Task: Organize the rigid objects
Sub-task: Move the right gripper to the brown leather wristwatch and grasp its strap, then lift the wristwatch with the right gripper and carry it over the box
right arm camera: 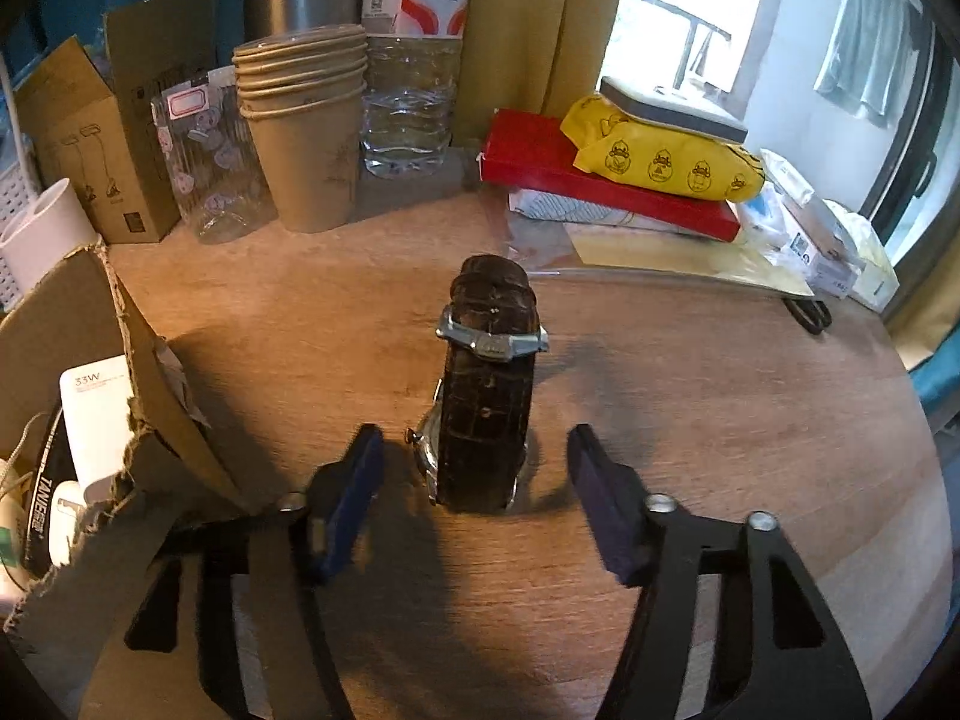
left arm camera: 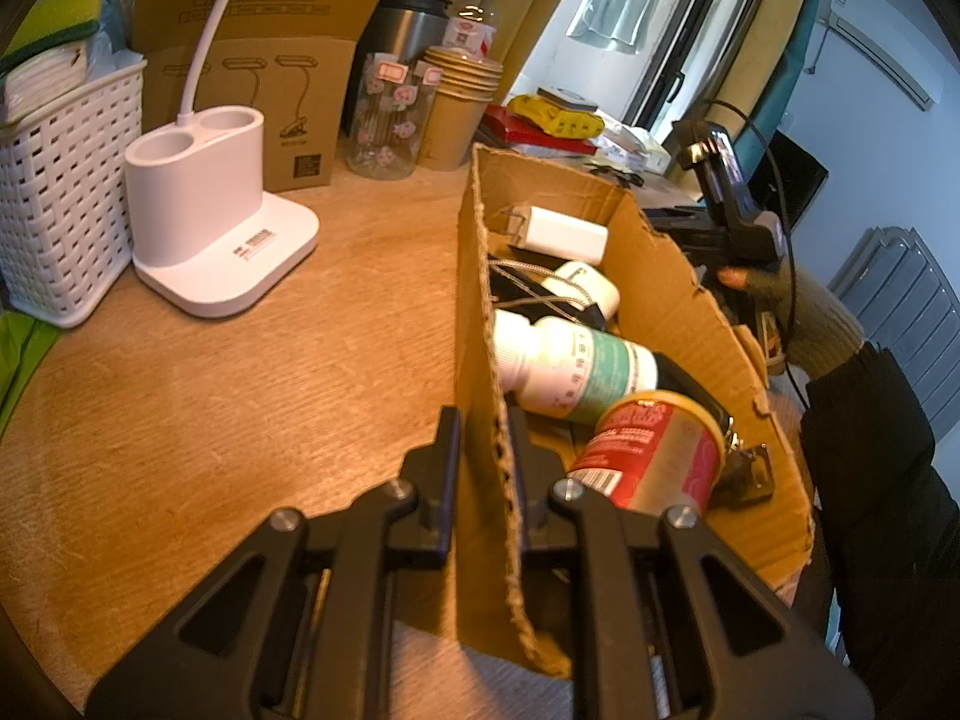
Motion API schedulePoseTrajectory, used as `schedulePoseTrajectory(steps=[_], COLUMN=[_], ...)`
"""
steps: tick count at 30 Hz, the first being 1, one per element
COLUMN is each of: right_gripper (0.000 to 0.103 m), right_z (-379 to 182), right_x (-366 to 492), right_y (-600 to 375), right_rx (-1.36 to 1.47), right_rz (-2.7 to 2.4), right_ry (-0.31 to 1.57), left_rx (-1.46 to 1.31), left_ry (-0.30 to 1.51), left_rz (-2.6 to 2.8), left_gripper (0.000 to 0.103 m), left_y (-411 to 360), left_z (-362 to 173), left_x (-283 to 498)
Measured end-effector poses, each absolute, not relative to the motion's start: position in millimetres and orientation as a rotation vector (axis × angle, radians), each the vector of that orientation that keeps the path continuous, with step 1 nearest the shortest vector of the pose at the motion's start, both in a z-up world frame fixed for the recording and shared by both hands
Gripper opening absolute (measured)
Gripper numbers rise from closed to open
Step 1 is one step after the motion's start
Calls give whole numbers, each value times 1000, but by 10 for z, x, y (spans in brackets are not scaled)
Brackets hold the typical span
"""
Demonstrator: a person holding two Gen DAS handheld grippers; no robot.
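Between the right gripper's (right arm camera: 474,468) wide-spread fingers, touching neither, a brown leather-strapped wristwatch (right arm camera: 487,396) stands on edge on the round wooden table (right arm camera: 720,420). Left of it, the torn open cardboard box (left arm camera: 672,276) holds a white charger (left arm camera: 564,233), a white bottle (left arm camera: 570,369) and a red can (left arm camera: 654,450). The left gripper (left arm camera: 485,456) pinches the box's near wall narrowly.
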State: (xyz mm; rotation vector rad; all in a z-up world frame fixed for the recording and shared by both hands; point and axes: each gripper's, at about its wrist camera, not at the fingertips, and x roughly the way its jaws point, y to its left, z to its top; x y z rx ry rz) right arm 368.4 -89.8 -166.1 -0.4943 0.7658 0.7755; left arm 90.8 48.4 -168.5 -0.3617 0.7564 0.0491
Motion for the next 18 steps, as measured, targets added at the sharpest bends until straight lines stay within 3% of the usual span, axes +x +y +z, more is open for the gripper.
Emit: schedulePoseTrajectory(steps=[10, 13, 15, 18], right_gripper=[44, 37, 24, 14], right_z=[-1652, -1596, -1556, -1525], right_x=[3636, 3578, 3533, 3517], right_y=[-931, -994, -1016, -1044], right_rx=[-507, -480, -474, -463], right_rz=[709, 694, 685, 671], right_ry=[743, 728, 712, 707], left_rx=[-362, -362, -362, -362], left_ry=[756, 756, 756, 756], left_rz=[49, 49, 49, 49], left_gripper=[15, 15, 15, 15], left_y=[485, 486, 480, 480], left_z=[-1685, -1685, -1685, -1684], left_x=[909, 909, 908, 909])
